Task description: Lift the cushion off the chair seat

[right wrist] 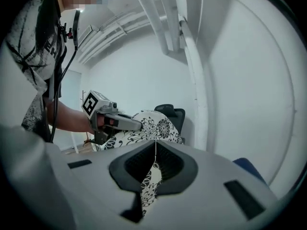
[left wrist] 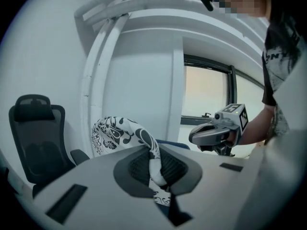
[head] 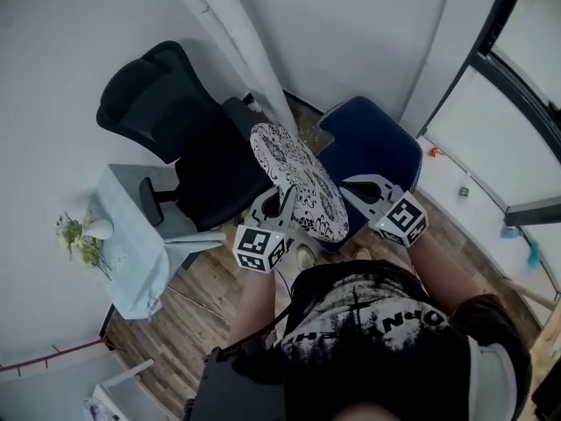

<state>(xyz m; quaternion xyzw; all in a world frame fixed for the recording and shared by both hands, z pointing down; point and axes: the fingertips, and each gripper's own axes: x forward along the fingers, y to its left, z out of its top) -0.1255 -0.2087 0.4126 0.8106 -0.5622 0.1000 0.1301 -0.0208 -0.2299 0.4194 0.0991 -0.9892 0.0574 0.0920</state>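
Already clear of the seat, the cushion hangs above the blue chair, near its left edge. Your left gripper and right gripper each pinch its hem tight. The lift looks essentially done.

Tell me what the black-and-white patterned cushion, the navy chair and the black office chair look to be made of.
Black-and-white floral-patterned cushion: seemingly printed cloth, matte; it bends and creases softly. Navy upholstered chair: likely fabric or velvet, matte, with a pale dotted trim along the edge. Black high-backed office chair: probably fabric or mesh over plastic; too dark to tell.
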